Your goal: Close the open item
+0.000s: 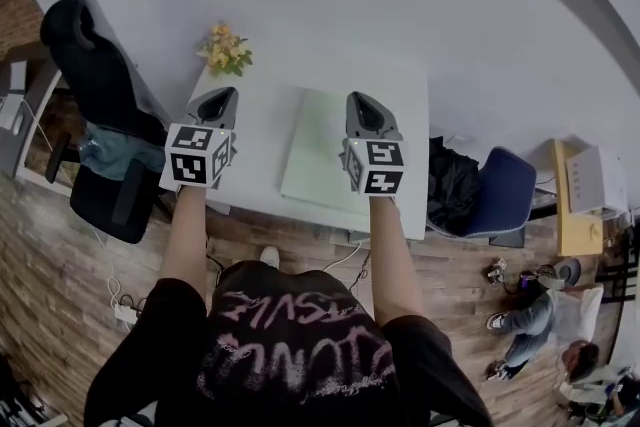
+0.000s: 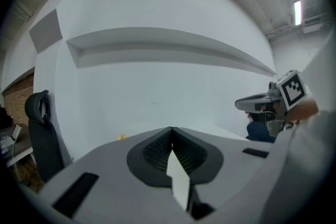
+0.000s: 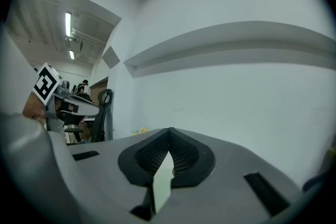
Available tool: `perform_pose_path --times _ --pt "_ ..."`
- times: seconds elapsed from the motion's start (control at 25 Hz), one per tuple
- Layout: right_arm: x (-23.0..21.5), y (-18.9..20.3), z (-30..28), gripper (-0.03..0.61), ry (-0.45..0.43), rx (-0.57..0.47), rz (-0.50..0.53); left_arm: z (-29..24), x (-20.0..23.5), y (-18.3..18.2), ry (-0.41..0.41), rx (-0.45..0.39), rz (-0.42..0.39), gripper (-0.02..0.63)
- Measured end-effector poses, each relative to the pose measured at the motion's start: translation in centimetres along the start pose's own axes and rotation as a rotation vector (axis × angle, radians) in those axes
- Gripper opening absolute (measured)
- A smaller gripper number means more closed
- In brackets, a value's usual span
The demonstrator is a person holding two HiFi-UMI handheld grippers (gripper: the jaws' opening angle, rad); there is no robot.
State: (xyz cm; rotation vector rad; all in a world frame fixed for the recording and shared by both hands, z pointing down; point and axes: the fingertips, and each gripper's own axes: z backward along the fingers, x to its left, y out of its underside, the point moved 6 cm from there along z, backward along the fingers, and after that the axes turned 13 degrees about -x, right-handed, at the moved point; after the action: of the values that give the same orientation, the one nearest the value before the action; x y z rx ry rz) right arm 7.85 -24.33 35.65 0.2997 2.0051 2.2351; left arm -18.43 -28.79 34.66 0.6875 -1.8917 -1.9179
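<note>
A pale green flat rectangular item (image 1: 325, 150) lies on the white table (image 1: 258, 155), and from above it looks flat. My left gripper (image 1: 222, 95) hovers over the table's left part, to the left of the green item, shut with nothing in it. Over the item's right edge, my right gripper (image 1: 362, 100) is also shut and empty. In the left gripper view the jaws (image 2: 172, 129) meet at their tips and point at the white wall, with the right gripper (image 2: 254, 104) off to the right. The right gripper view shows its jaws (image 3: 169, 130) touching too, and the left gripper (image 3: 79, 107) at the left.
Yellow flowers (image 1: 225, 50) stand at the table's far left corner. A black office chair (image 1: 95, 75) is left of the table. A blue chair (image 1: 500, 195) with a black bundle (image 1: 452, 185) is to the right. People sit on the wooden floor at lower right (image 1: 540, 315).
</note>
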Motion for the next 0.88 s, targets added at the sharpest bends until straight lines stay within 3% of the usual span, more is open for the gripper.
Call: perform_pose_path --times 0.32,0.88 --pt "-1.2 -1.2 1.3 0.009 0.019 -0.024 0.019 0.4 -0.9 -1.5 -0.003 -0.051 -0.023 0.003" --pt "-1.5 -1.8 1.3 0.009 0.015 -0.046 0.016 0.4 -1.4 -2.5 0.006 -0.071 -0.055 0.003"
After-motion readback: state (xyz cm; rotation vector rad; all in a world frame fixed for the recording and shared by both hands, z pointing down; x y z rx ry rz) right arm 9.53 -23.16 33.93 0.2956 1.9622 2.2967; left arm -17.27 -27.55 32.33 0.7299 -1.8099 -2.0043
